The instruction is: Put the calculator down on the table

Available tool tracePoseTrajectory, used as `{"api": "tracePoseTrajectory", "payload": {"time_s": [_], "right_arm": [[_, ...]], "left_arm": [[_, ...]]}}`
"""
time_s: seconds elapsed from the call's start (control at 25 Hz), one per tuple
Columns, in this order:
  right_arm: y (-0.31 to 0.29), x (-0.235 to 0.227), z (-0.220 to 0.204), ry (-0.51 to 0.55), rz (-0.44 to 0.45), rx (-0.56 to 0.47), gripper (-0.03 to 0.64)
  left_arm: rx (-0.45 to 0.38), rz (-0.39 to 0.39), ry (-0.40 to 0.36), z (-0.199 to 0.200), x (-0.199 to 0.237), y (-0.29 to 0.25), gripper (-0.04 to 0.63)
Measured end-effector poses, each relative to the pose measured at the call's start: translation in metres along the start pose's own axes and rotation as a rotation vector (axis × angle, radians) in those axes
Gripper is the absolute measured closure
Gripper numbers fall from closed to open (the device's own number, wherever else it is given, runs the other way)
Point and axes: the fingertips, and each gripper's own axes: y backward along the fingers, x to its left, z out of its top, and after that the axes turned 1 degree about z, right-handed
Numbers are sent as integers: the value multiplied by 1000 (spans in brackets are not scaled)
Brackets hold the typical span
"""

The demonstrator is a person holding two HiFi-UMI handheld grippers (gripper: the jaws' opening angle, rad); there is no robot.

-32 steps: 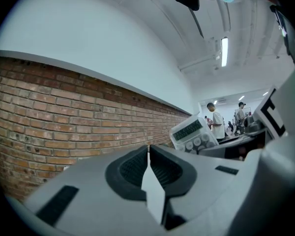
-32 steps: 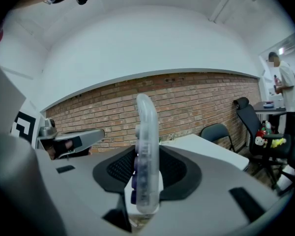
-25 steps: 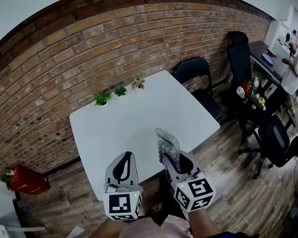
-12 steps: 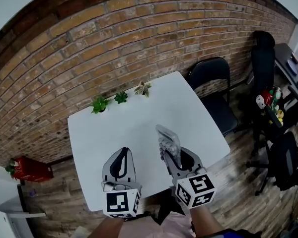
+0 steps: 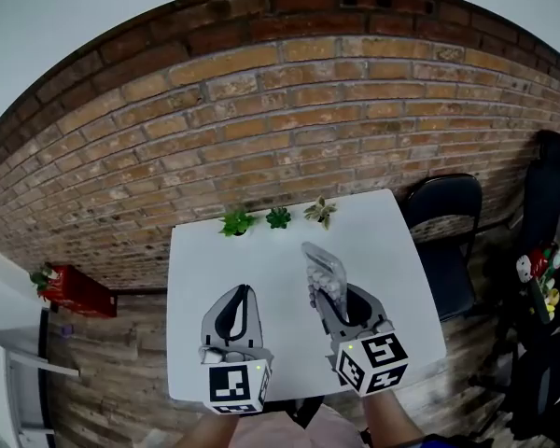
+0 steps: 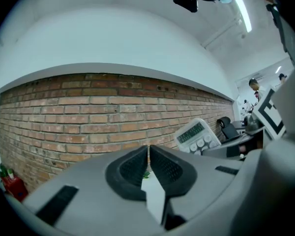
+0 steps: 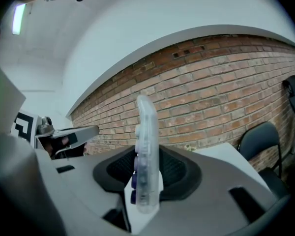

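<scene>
Far out to the left of my left gripper (image 5: 237, 295), a red object (image 5: 75, 292) sits on the floor at the foot of the brick wall (image 5: 261, 110). My left gripper hangs over the near part of the white table (image 5: 261, 255). In the left gripper view (image 6: 148, 150) its two dark pads (image 6: 130, 168) are drawn together with only a thin slit between them, and nothing is in that slit.

Ahead of both grippers, along the table's far edge by the wall, stand three small green plants (image 5: 278, 217) in a row.

Just right of my left gripper is my right gripper (image 5: 334, 301), also over the table. Its jaws are clamped on the lower end of the calculator (image 5: 323, 267). The right gripper view (image 7: 146, 173) shows the calculator (image 7: 146, 141) standing on edge between the pads, sticking up and forward past the fingertips. Its key face is turned toward my left gripper, whose view catches the display and round keys (image 6: 196, 134). The calculator is held up in the grip, not lying on the tabletop.

Further right of my right gripper, a black chair (image 5: 448, 227) stands at the table's right side.
</scene>
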Motion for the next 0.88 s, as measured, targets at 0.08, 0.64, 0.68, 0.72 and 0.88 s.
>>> {"api": "tracePoseTrajectory", "payload": {"time_s": [0.08, 0.64, 0.68, 0.72, 0.88], "right_arm": [[-10, 6, 7, 15, 26, -3, 483], [-68, 33, -3, 55, 99, 80, 483], [-71, 33, -6, 52, 98, 91, 483], [-75, 33, -9, 49, 97, 101, 483], [-88, 28, -24, 29, 89, 144, 483]], "left_arm": [[-4, 29, 5, 2, 10, 2, 574], [18, 109, 40, -16, 60, -10, 574], [21, 108, 44, -18, 62, -12, 574], [24, 106, 49, -22, 64, -15, 574], [56, 103, 60, -37, 68, -24, 574]]}}
